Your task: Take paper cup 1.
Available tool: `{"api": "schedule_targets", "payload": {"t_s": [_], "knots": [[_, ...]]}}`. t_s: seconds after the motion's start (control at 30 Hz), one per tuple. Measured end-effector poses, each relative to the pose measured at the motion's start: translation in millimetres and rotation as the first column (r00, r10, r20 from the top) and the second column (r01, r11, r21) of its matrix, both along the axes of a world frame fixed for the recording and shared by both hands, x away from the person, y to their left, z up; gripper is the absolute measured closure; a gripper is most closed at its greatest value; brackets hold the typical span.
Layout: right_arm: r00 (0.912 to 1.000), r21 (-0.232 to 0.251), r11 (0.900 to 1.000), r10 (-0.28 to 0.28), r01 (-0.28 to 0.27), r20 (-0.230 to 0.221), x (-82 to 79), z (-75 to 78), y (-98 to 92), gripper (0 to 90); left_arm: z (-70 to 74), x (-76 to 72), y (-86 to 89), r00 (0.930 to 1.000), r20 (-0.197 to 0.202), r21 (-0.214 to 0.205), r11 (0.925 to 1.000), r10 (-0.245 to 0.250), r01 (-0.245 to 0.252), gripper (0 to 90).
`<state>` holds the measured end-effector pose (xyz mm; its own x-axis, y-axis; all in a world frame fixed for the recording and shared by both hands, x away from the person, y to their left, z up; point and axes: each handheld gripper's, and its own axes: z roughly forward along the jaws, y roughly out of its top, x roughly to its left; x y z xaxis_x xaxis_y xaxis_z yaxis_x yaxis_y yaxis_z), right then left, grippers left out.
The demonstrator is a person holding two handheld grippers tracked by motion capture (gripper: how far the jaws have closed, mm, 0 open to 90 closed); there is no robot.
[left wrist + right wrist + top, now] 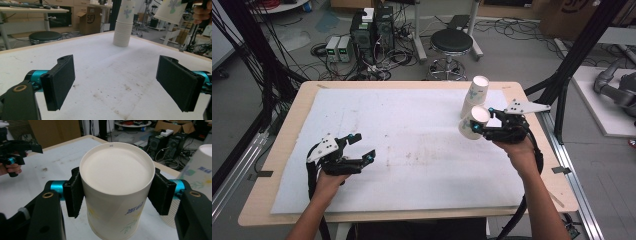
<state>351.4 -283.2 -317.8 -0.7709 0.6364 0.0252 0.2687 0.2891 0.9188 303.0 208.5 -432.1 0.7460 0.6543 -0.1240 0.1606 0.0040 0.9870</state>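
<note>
— Cups first! From the high view, where is the one being moved?

— The right gripper [486, 129] squeezes a paper cup [474, 123], upside down, lifted just beside the cup stack [475, 95].

— And the left gripper view?

— Left gripper [117, 82]: jaws wide apart, holding nothing, above the white mat [105, 65].

— Right gripper view?

— Both pads press the cup's sides. I think it is carrying the cup away. Next it needs a bare spot to put it down.

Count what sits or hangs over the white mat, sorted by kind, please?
Cup stack: 1
Single cup, held by the right gripper: 1
Grippers, counting the left gripper: 2
Total: 4
</note>
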Motion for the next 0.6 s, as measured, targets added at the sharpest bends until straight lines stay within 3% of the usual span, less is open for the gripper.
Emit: {"api": "schedule_targets", "payload": {"t_s": [0.3, 0.6], "knots": [[0.9963, -0.002, 0.9963, 0.085, -0.085, 0.001, -14.3, -21.5, 20.7, 36.8, 0.1, -2.3, -6.6, 0.9993, 0.003, 0.008, 0.9993, -0.036, 0.036, 15.5], [0.9883, -0.009, 0.9884, 0.152, -0.152, 0.013, -24.0, -27.4, 38.7, 36.8, 1.1, -4.3, -8.8, 0.9992, 0.008, 0.015, 0.9991, -0.040, 0.040, 15.5]]}}
